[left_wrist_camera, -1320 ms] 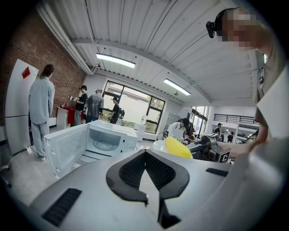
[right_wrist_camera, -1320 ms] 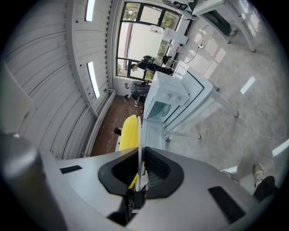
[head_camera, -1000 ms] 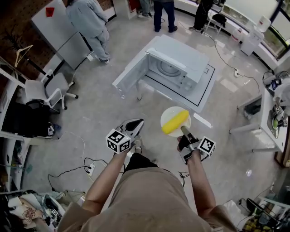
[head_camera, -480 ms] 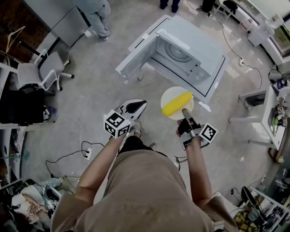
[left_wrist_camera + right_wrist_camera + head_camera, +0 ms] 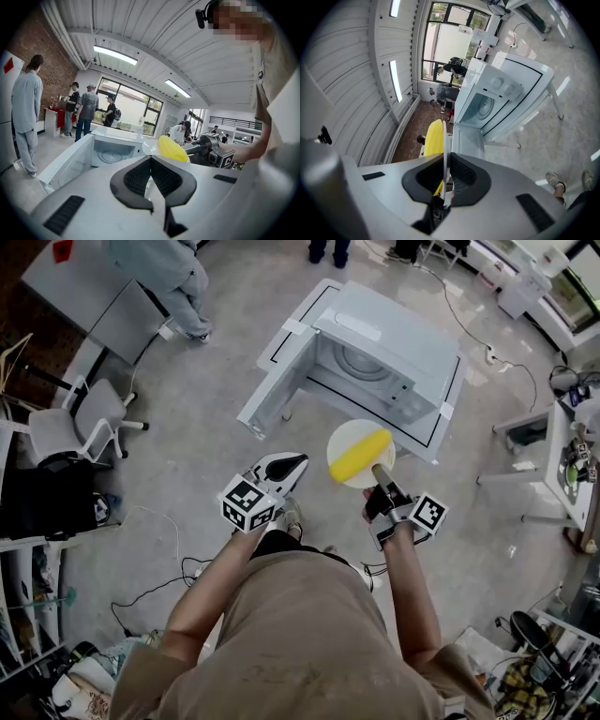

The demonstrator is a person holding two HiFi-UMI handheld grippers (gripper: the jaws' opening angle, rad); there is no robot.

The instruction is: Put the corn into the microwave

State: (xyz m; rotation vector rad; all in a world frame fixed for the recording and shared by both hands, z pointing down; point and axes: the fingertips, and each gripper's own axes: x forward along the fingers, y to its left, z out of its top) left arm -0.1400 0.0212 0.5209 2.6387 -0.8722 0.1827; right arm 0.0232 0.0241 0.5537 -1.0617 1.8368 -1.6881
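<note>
Head view: the microwave (image 5: 394,348) (door (image 5: 278,381) open) has drawn nearer. The right hand-held gripper (image 5: 379,470) stays clenched on the plate (image 5: 343,435) bearing the corn (image 5: 360,455), just short of the cavity. The left hand-held gripper (image 5: 296,461) is clenched, empty.

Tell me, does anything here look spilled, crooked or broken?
Nothing stands out. The yellow corn cob lies whole on the round white plate, which the right gripper clamps by its rim; the white microwave stands open, and nothing is spilled.
</note>
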